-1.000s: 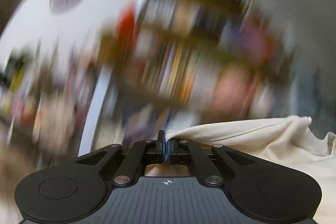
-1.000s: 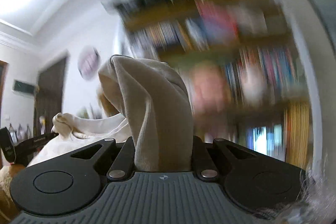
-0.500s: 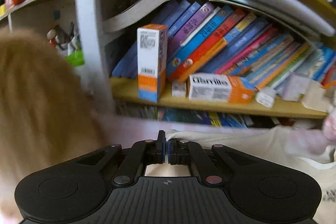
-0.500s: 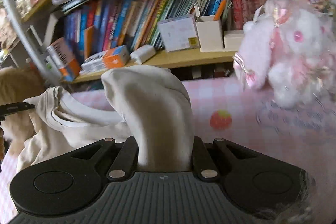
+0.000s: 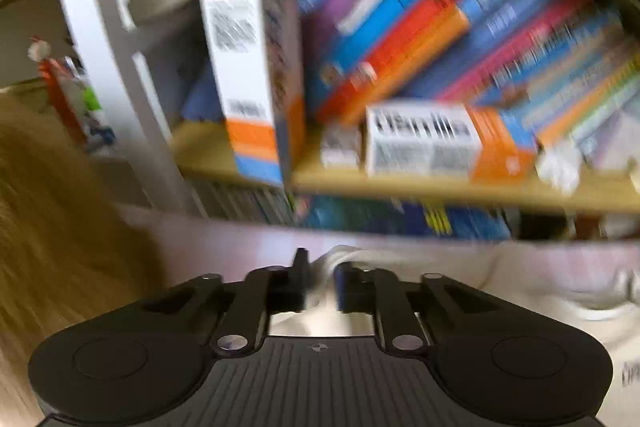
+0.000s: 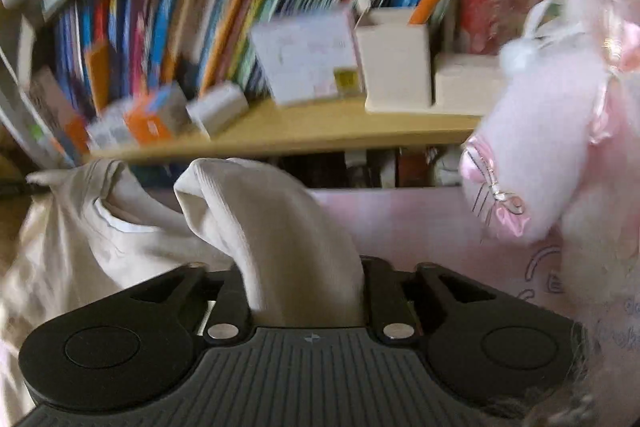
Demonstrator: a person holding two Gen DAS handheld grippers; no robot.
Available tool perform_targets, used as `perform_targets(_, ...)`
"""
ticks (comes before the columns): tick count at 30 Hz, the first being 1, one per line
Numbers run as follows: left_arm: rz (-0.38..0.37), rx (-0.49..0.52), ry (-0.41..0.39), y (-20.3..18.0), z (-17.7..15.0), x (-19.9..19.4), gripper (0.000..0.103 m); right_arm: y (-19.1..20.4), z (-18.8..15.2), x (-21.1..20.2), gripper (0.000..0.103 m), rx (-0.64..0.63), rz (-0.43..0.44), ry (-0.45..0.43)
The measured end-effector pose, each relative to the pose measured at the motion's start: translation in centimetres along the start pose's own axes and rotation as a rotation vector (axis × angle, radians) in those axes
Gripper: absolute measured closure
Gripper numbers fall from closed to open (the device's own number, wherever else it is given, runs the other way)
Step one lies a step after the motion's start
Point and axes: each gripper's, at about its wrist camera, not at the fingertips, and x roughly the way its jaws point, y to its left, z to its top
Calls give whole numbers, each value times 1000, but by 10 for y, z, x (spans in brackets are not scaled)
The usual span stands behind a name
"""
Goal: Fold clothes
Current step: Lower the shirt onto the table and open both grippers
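Observation:
A cream garment (image 6: pixel 120 239) lies bunched on a pink sheet (image 6: pixel 400 223) in front of a bookshelf. My right gripper (image 6: pixel 306 267) is shut on a thick fold of it, which stands up between the fingers and hides the tips. In the left wrist view my left gripper (image 5: pixel 320 279) has its jaws a little apart, and a cream edge of the garment (image 5: pixel 352 259) lies in the gap and runs off to the right. The view is blurred.
A wooden shelf (image 5: pixel 440 187) packed with books and small boxes stands just behind the bed. A pink plush toy (image 6: pixel 560 155) sits at the right. A tan furry toy (image 5: pixel 60 227) fills the left of the left wrist view.
Both grippers have dropped from high in the room down toward the bed and nearer the shelf. The left jaws, shut on the cream edge before, now stand slightly apart.

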Motion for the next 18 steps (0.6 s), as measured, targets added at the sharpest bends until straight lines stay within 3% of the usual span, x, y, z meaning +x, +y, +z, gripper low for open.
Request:
perform_targets(1,0,36,-25,-2,-6,-9,66,3,0,-1,62,-30,-29,-3)
perform_targets(2,0,73,-49,-3,-12,-17,46,6,0,-6,54,-48,-45,-19)
perform_targets(3,0,109,-74,-5,-19,-26,29,6,-1,-14,36,-53,-50,-43)
perform_targets(4,-1,141,-99,-6,-25,-35,26,6,-2,-22,24,-47,-49,-67)
perform_targets(7,-34,179,-155,-1,-51,-71,25,10,-12,-45,20,-47,-48,-93)
perform_targets(10,-85,145,-172,11,-82,-104,24,19,-28,-68,18,-70,-54,-100)
perform_targets(18,-168,12,-96,41,-201,-174,23,69,-120,-136,15,-176,-95,-87)
